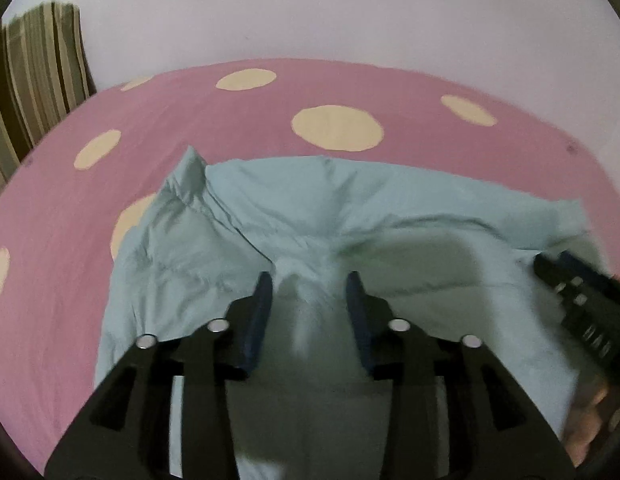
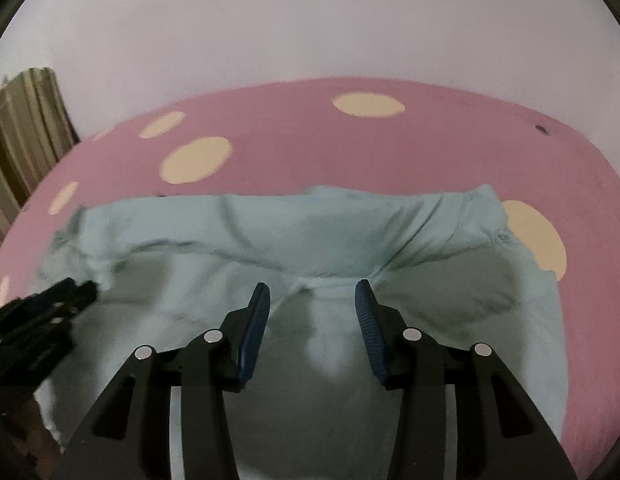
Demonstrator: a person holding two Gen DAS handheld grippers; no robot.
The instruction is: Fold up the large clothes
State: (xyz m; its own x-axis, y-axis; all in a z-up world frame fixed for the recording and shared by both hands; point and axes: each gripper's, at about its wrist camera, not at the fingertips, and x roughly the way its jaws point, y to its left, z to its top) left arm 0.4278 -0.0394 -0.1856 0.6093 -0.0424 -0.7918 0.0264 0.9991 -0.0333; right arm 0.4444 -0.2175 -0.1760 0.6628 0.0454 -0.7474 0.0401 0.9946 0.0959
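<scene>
Two spread tools (image 1: 310, 280) (image 2: 312, 290) over one garment (image 1: 301, 208).

One light blue garment (image 1: 334, 216) lies on one pink bedsheet (image 1: 229, 120) — the sheet's cream dots number seven in the left wrist view, one of them at nine o'clock half under the cloth, and seven in the right wrist view. Two grippers are in view — the left gripper (image 1: 310, 280) and the right gripper (image 2: 312, 290), each with two blue-padded fingers spread apart. One striped curtain (image 1: 37, 64) hangs at ten o'clock.
</scene>
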